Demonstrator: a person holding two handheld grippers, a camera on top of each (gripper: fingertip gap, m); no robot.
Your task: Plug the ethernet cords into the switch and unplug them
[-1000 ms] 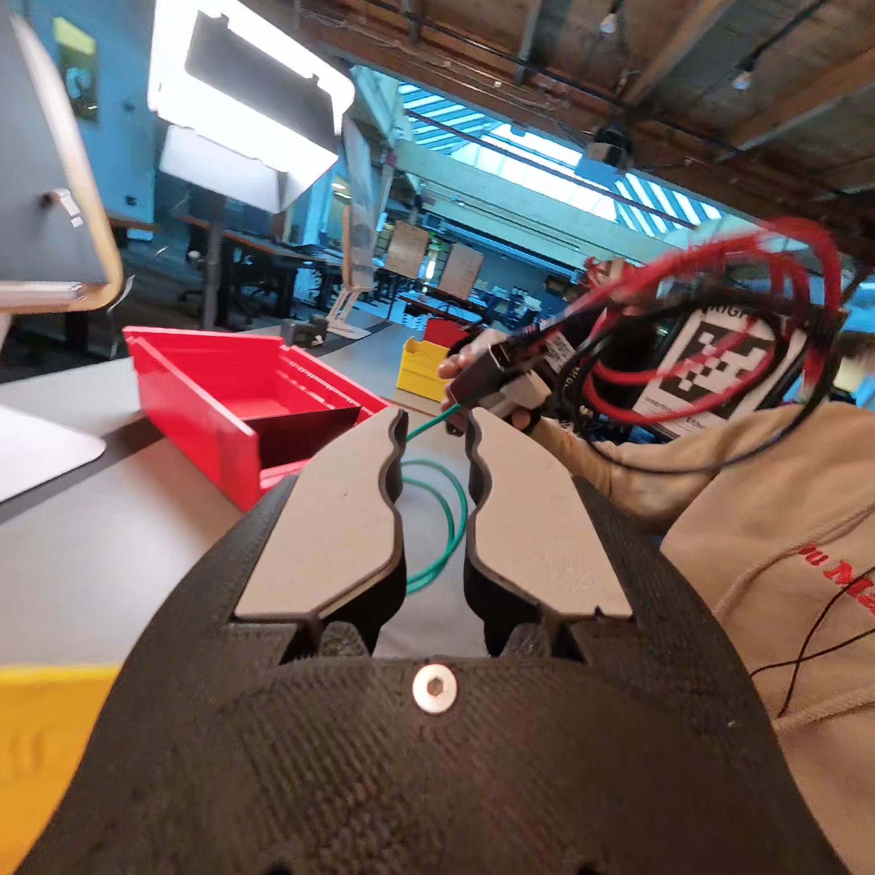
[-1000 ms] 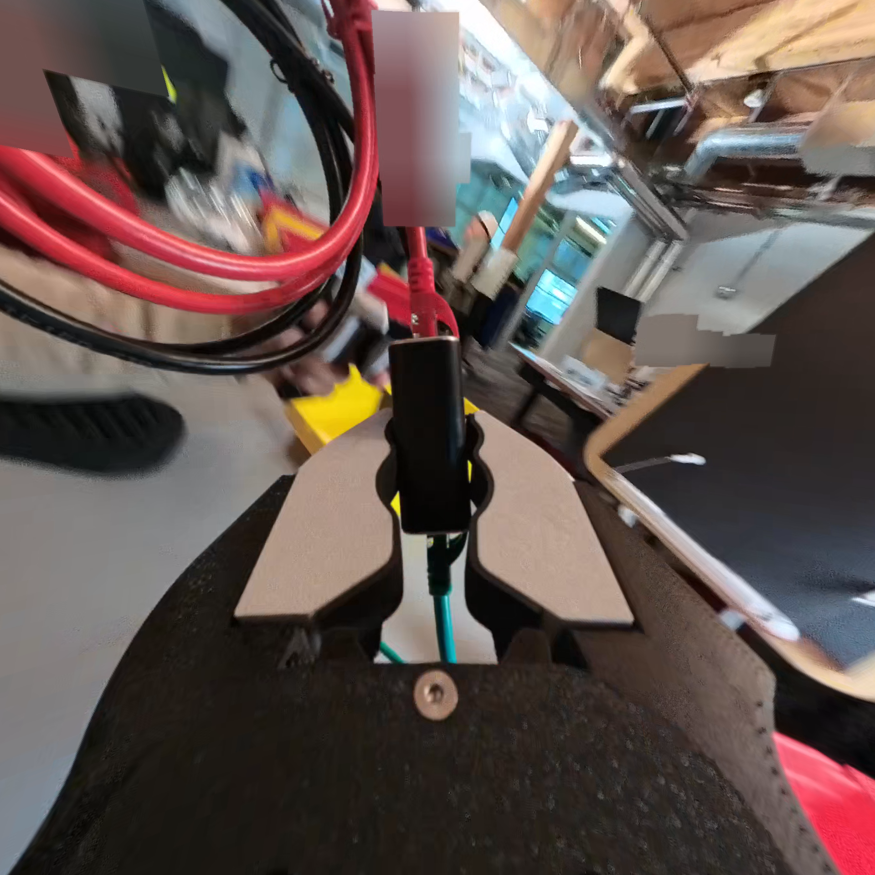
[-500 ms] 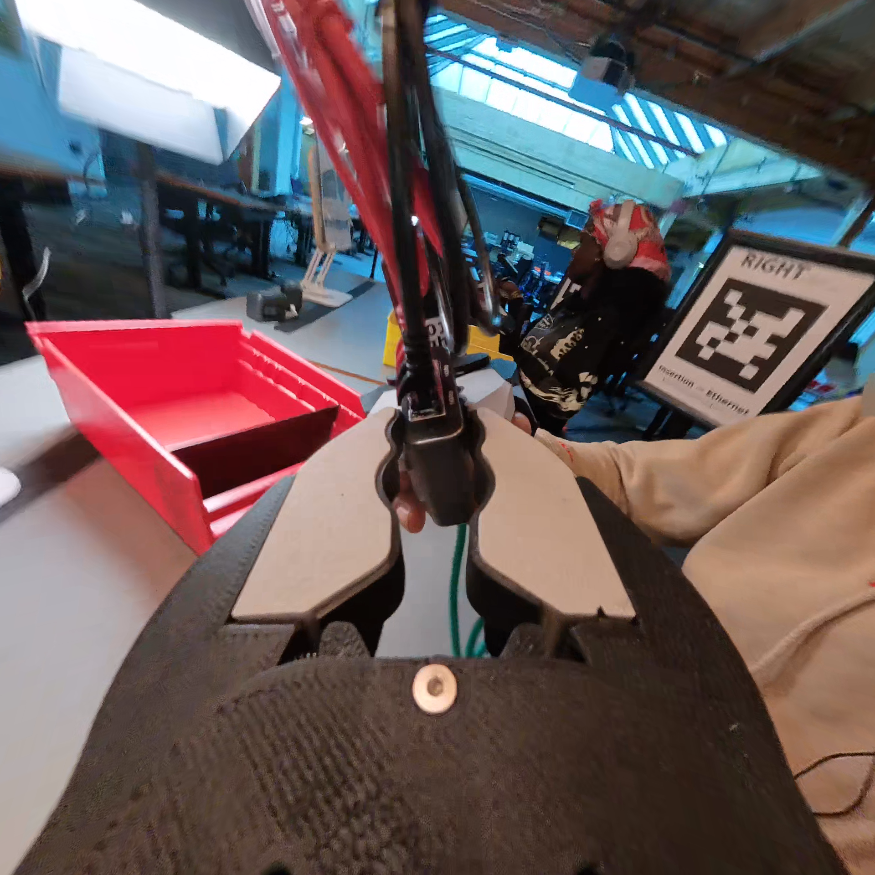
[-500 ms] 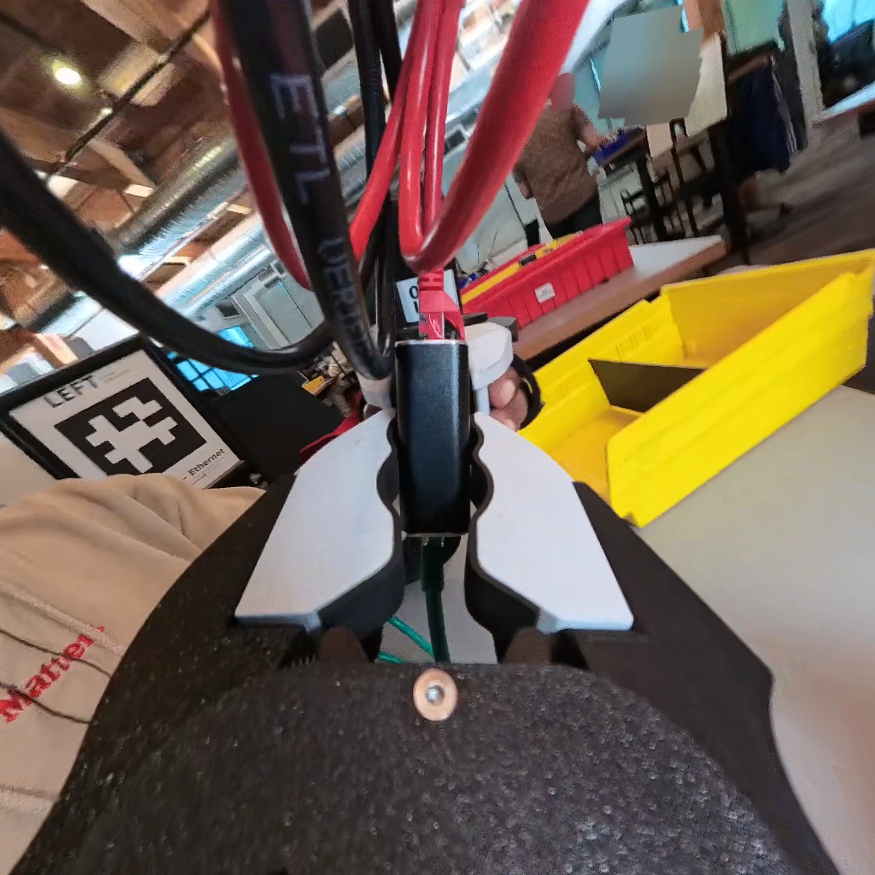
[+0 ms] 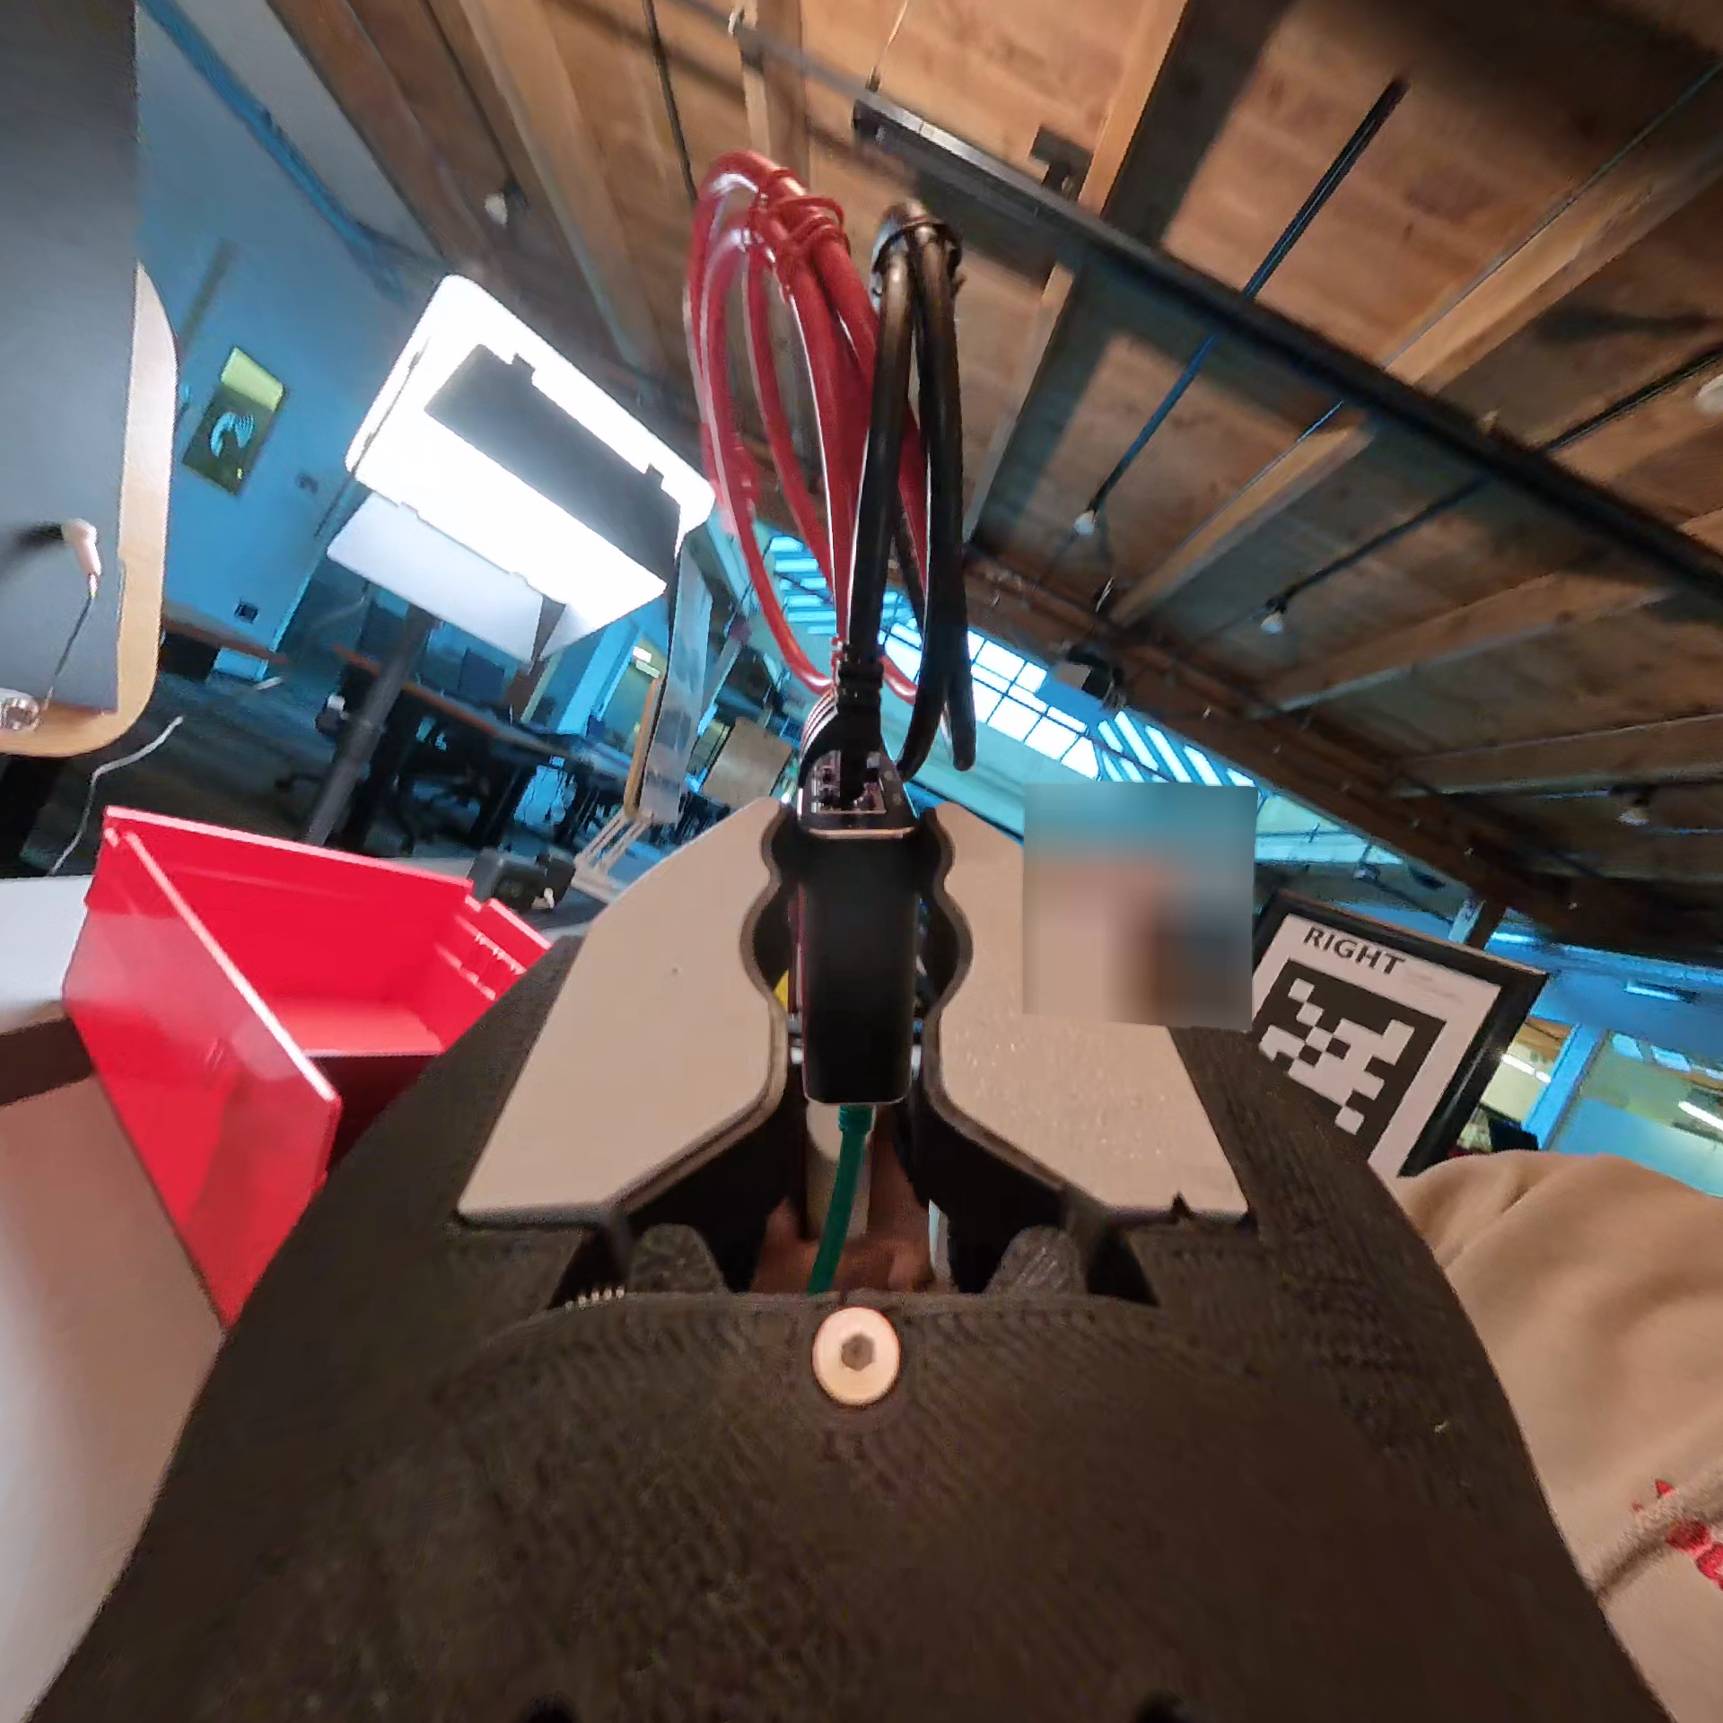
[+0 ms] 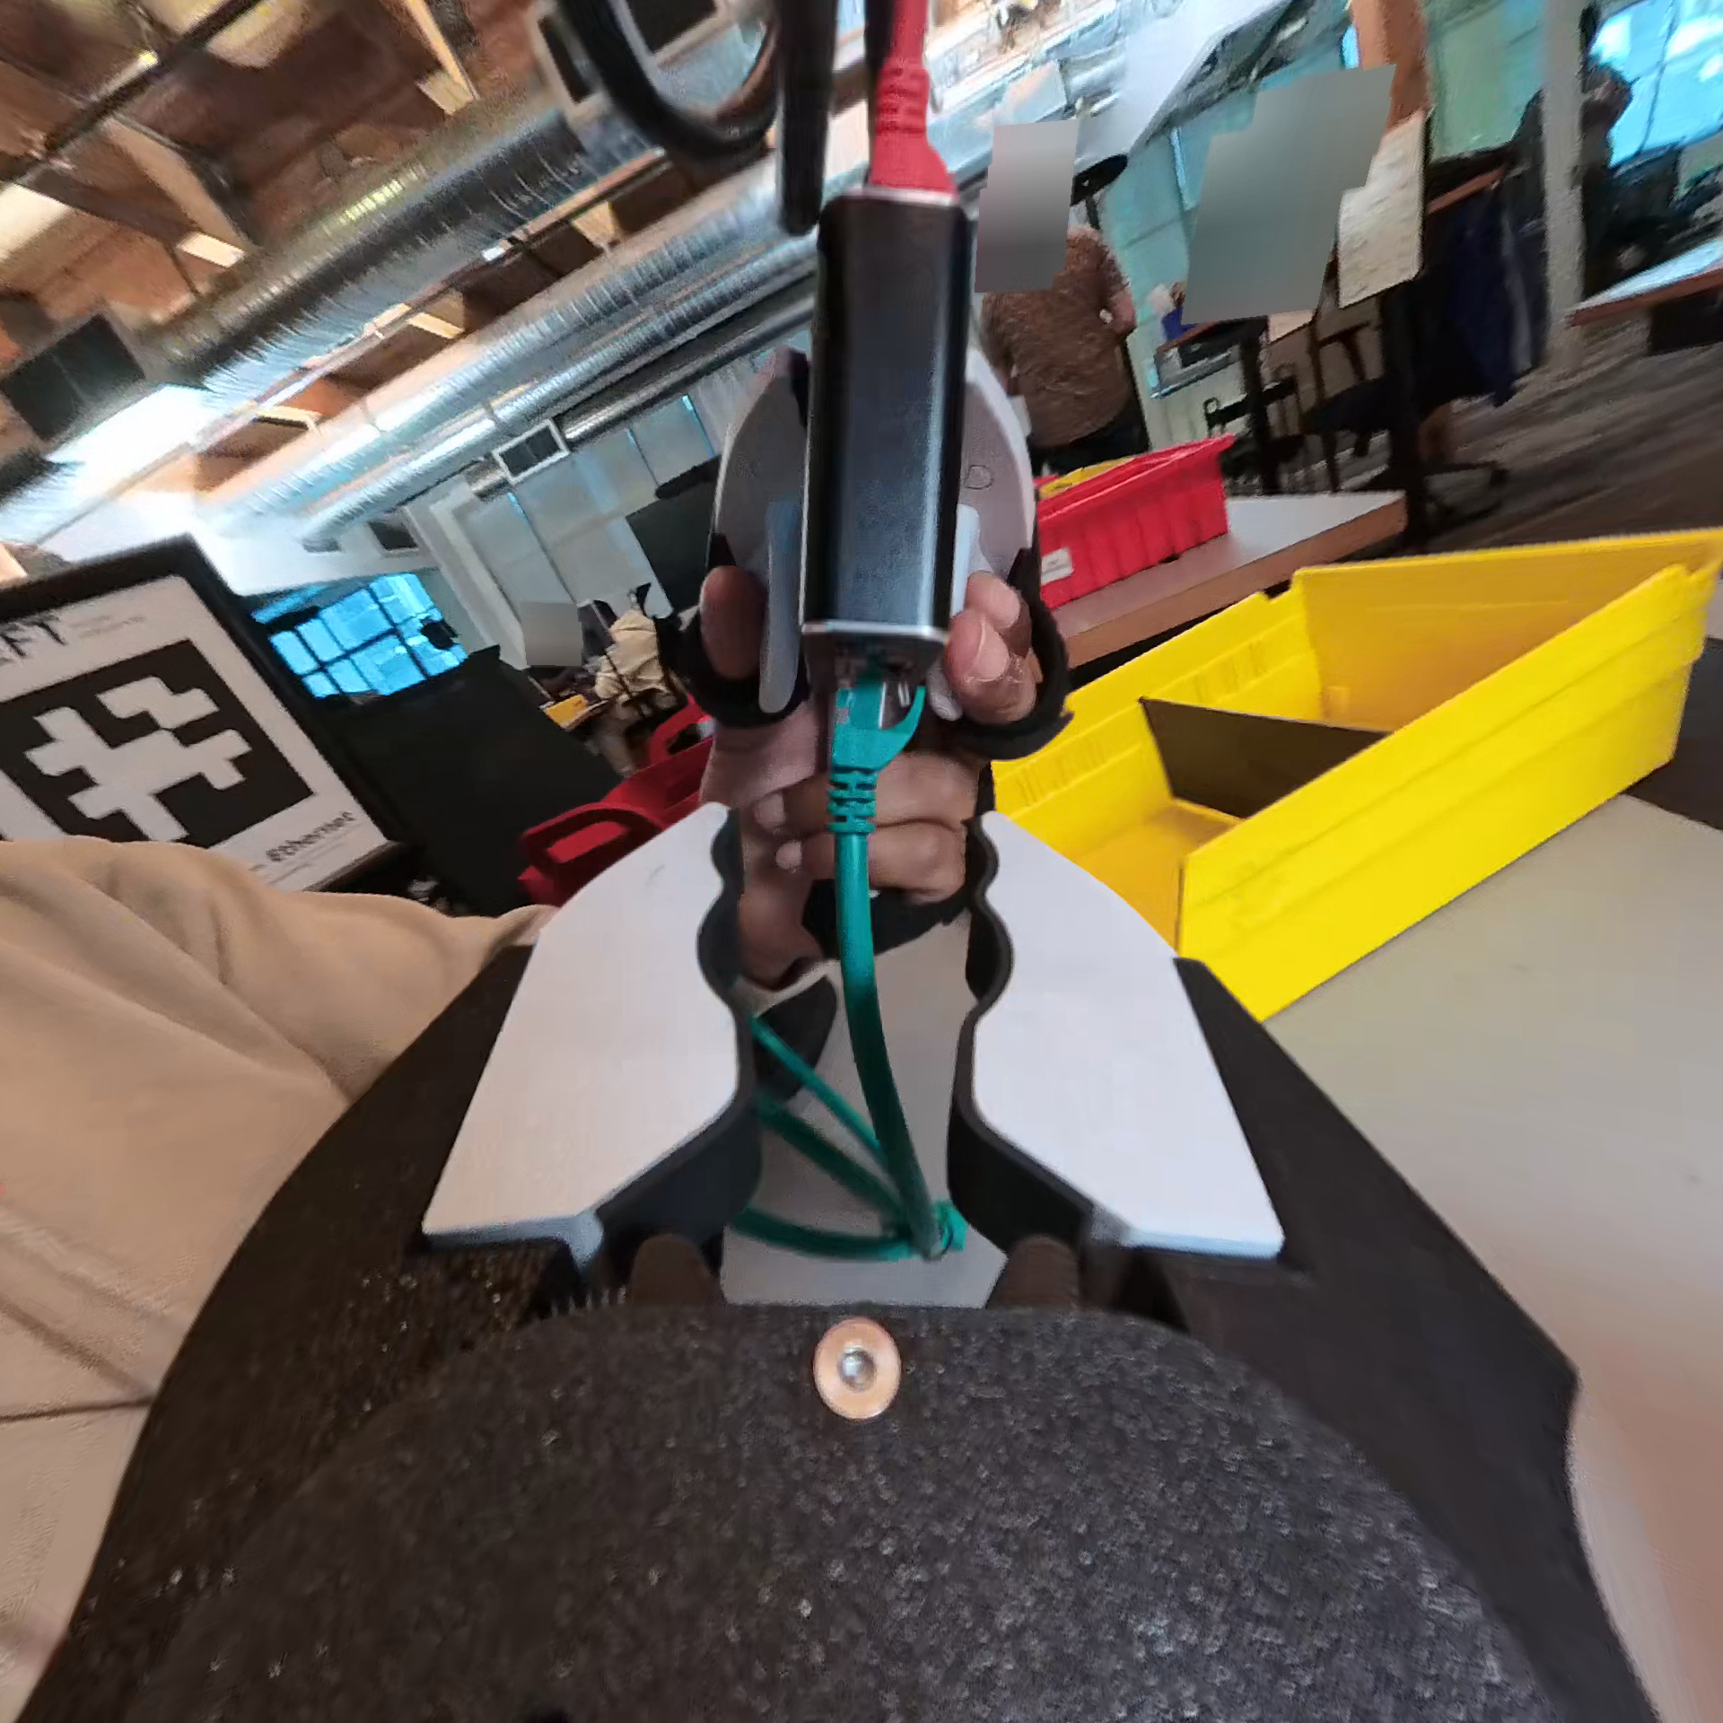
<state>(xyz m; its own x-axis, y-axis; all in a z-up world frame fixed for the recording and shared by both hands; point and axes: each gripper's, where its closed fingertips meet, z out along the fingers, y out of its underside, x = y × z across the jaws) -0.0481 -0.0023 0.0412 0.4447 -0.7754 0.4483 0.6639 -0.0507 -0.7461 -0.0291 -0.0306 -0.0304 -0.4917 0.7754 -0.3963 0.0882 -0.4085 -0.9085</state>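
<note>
My left gripper (image 5: pixel 856 820) is shut on the black switch (image 5: pixel 853 979) and holds it upright in the air. Red cords (image 5: pixel 746 373) and a black cord (image 5: pixel 895 420) loop up from its far end. A green cord (image 5: pixel 844 1184) hangs from its near end. In the right wrist view the same switch (image 6: pixel 886 401) sits between the left gripper's fingers (image 6: pixel 1002 447), with a hand behind it. My right gripper (image 6: pixel 856 825) is open just below the switch. The green cord's plug (image 6: pixel 862 737) is in the switch's near end, and the cord runs loosely between my right fingers, untouched.
A red bin (image 5: pixel 205 1026) stands on the table at the left. A yellow bin (image 6: pixel 1399 792) stands on the grey table (image 6: pixel 1538 1072) at the right. Framed marker boards stand behind, one in the left wrist view (image 5: pixel 1343 1035) and one in the right wrist view (image 6: pixel 140 737). A beige sleeve (image 6: pixel 186 1026) lies close by. Some 8 cm of space lies between my two pairs of fingers.
The switch passed from my right gripper to my left. The left pads closed on it, then the right pads opened and drew back below it. The cords swung upward.
</note>
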